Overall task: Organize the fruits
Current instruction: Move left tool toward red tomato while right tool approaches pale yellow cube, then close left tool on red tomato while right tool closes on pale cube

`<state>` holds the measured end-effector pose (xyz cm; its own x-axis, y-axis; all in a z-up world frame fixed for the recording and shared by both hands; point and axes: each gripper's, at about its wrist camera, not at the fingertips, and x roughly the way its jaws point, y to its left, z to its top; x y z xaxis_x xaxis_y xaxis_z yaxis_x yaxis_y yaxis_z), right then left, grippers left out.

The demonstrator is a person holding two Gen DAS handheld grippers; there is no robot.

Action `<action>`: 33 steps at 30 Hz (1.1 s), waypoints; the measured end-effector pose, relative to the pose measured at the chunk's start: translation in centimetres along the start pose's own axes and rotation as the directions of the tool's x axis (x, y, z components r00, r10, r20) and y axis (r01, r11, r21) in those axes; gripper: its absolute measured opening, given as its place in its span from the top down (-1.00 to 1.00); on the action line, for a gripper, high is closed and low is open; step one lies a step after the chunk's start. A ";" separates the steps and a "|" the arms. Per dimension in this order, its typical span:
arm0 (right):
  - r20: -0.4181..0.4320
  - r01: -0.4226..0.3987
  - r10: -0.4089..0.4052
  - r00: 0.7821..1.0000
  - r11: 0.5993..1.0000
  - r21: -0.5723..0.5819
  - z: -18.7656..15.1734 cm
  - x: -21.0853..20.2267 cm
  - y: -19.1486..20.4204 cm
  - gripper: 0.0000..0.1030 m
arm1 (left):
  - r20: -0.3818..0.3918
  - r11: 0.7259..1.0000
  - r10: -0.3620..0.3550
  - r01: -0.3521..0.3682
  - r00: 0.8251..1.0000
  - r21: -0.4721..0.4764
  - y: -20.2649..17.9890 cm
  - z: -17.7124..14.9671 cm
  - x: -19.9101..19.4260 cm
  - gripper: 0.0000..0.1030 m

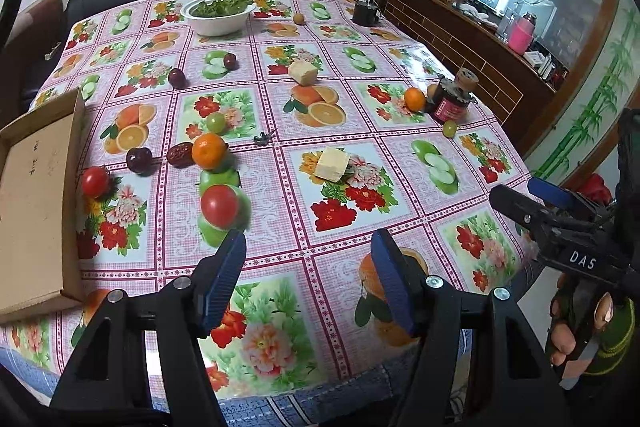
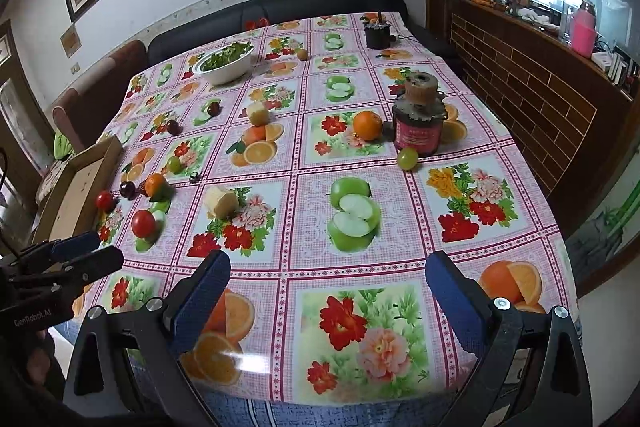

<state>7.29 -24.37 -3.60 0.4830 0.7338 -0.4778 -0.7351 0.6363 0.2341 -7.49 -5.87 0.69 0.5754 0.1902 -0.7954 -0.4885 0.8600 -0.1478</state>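
Two tongs, left tongs point(image 1: 308, 267) and right tongs point(image 2: 326, 291), both gaping, empty, low over tabletop point(image 1: 400, 219) edge | fruits scattered loose; nearest tomato point(image 1: 219, 206) just ahead of left tongs, probably first pick | cardboard box point(image 1: 36, 195) alongside, likely destination

- The left gripper point(image 1: 308, 279) is showing black triangular arms, ribbed blue pads and silver screw heads.
- The right gripper point(image 2: 326, 301) is wearing the same black frame; white "DAS" lettering is marking its side.
- A green striped cuff point(image 1: 616, 343) is covering the person's wrist.
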 end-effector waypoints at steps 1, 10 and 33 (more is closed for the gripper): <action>0.001 -0.001 0.001 1.000 1.000 0.005 0.0 0.1 -0.1 -0.92 | 0.001 1.000 0.005 -0.005 1.000 0.002 -0.1 0.0 0.0 -0.24; -0.005 -0.056 0.056 0.998 0.998 0.018 0.9 1.1 0.1 -0.92 | 0.022 0.998 0.006 -0.005 1.000 -0.060 3.5 -0.2 -1.0 -0.24; -0.119 -0.238 0.224 0.967 0.964 -0.121 2.7 7.9 7.9 -0.77 | -0.034 0.993 0.042 -0.046 0.999 -0.105 7.0 0.9 3.0 -0.24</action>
<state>6.55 -12.93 -3.22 0.2459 0.8239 -0.5106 -0.8811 0.4096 0.2366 -8.61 1.14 -2.17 0.5317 0.2101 -0.8205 -0.5805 0.7958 -0.1724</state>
